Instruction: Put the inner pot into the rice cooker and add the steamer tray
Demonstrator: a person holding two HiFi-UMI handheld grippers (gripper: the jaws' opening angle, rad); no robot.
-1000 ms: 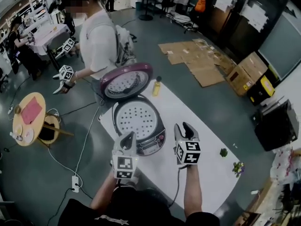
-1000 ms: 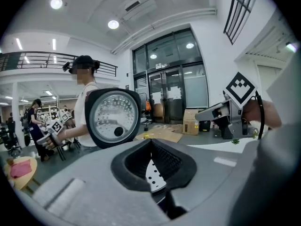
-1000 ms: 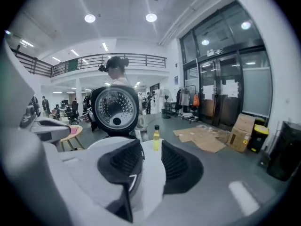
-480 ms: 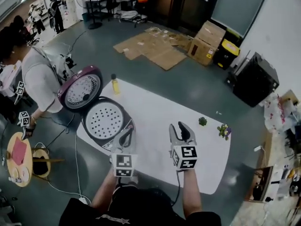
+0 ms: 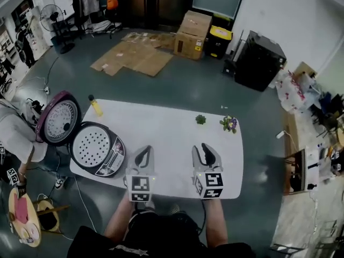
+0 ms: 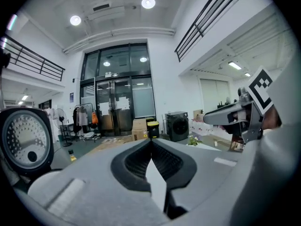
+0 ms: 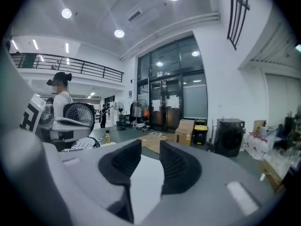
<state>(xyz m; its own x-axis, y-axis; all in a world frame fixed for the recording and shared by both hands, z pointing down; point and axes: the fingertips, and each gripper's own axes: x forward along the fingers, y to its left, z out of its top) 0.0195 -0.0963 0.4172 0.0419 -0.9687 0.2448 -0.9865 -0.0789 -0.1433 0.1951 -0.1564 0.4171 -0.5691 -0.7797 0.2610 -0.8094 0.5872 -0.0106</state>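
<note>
Steamer tray (image 5: 91, 144) sits in the rice cooker (image 5: 111, 163) at left, so keep clear: left tool (image 5: 144, 155) clenched empty, right tool (image 5: 205, 150) part-open, jaws just closing on nothing.

Yellow btl (image 5: 95, 106), plant (image 5: 200, 119) on table (image 5: 161, 130) (boxes (image 5: 192, 28) behind)

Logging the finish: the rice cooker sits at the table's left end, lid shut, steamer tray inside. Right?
No: the lid stands open, as the head view shows. The rice cooker does sit at the table's left end, steamer tray inside.
</note>
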